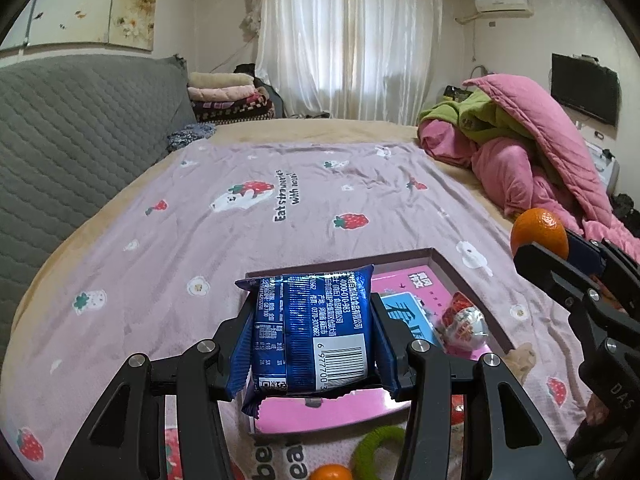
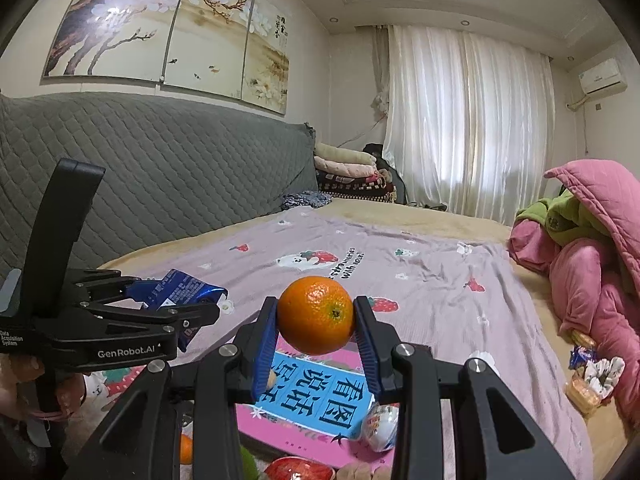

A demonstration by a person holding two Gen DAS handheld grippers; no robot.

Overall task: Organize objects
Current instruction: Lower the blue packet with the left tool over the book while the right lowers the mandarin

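Nearest the lens, the left tongs [image 1: 310, 344] pinch a light, crinkly blue foil snack packet [image 1: 310, 332] by its soft sides above the shallow pink-lined box [image 1: 460, 276], while the right tongs [image 2: 316, 316] clamp a firm, round, smooth-skinned orange [image 2: 315, 314] across its middle over that box, likely to roll if released.

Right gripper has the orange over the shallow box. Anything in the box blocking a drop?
Partly. A pink picture book covers the floor of the shallow box, and a foil-wrapped egg lies on it. The round orange in the right gripper would land on the book.
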